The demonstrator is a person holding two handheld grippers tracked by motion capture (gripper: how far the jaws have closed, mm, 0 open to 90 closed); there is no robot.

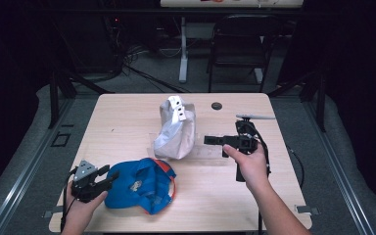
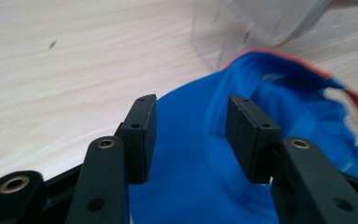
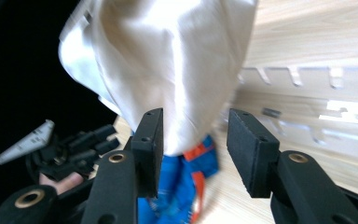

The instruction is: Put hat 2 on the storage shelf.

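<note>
Here the blue cap (image 1: 141, 186) lies crumpled at the near left of the table (image 1: 127, 117), orange trim along its edge, just beside the left gripper (image 1: 108, 175). In the left gripper view the jaws stand spread with blue cloth (image 2: 186, 158) between and below them, the pads not pressing on it. The right gripper (image 1: 210, 140) hangs level in the air, pointing at the white bag (image 1: 176, 129); its jaws are spread too, with nothing held.

The cap looks soft and light: thin woven cloth that folds and sags, with no stiffness except perhaps at the brim, which I cannot make out. It will likely bunch up under a pinch, so a fold or the orange-edged rim (image 2: 279, 56) seems the best hold; it should not slip much against the rubbery pads.

The bag is a silky, shiny cloth sack, standing slumped in the middle of the table, with white tabs at the top. It probably yields and slides easily. A clear plastic sheet or tray (image 1: 205, 152) lies under it; its shape is hard to tell.
</note>
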